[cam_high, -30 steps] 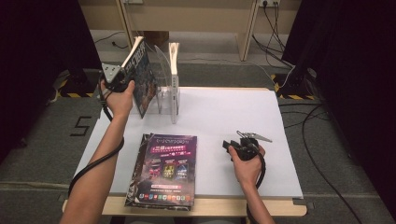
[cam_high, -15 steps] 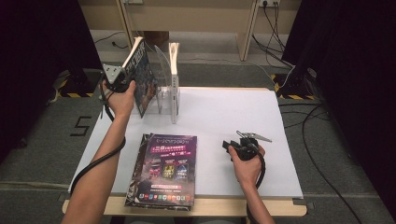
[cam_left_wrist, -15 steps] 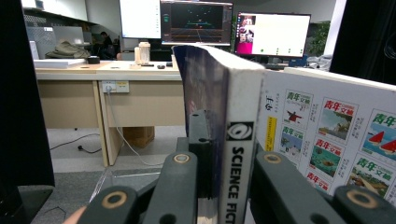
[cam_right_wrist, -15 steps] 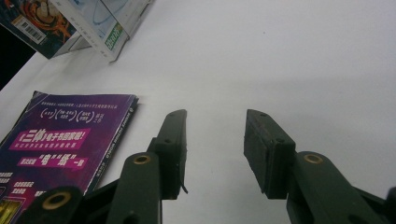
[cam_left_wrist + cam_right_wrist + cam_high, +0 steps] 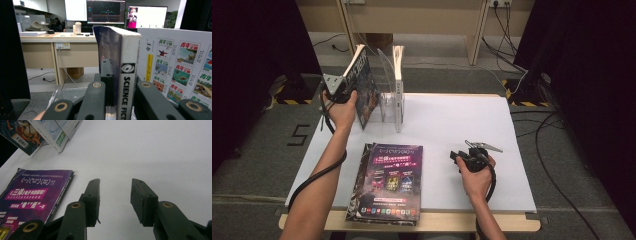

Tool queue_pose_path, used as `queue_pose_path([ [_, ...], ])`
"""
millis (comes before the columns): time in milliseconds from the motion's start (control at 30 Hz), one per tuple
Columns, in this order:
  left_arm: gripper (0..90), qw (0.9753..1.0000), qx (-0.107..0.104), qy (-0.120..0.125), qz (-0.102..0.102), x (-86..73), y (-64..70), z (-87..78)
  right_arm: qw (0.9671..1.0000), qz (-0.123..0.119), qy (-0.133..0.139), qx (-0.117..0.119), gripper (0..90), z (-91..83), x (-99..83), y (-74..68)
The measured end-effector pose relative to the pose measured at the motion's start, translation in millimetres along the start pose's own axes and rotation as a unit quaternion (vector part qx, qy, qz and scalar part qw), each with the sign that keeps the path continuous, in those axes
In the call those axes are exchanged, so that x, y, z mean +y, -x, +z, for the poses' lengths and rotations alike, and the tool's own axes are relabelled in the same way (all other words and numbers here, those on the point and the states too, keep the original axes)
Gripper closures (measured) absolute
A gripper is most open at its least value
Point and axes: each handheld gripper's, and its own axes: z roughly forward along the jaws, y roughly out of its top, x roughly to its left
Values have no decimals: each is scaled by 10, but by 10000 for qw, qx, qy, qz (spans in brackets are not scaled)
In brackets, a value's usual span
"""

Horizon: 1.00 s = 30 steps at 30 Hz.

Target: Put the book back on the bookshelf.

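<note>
While the left gripper [image 5: 113, 100] pinches a tilted book [image 5: 362, 85] beside the rack [image 5: 388, 95], it could slip; right gripper [image 5: 113, 200] idles open.

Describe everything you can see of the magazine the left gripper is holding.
The Science Fiction magazine is a thick softcover with a dark illustrated cover and a white spine printed in black. It stands tilted at the clear plastic rack's left end, on the white tabletop. The left gripper is shut on its spine edge.

The right gripper [image 5: 113, 202] hangs low over the white table [image 5: 155, 152], jaws parted with nothing between them. A purple magazine [image 5: 32, 195] lies flat at the left. Another magazine [image 5: 23, 132] stands in a clear rack [image 5: 62, 135] at the far left.
</note>
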Motion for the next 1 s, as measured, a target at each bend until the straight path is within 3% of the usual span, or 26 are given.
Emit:
queue_pose_path([
  [600, 803, 9999, -58, -141, 15, -11, -30, -15, 10000, -6, -28, 1, 595, -12, 0, -5],
  [1000, 787, 9998, -47, -178, -14, -64, -62, -111, 10000, 46, -57, 8, 594, -10, -5, -10],
])
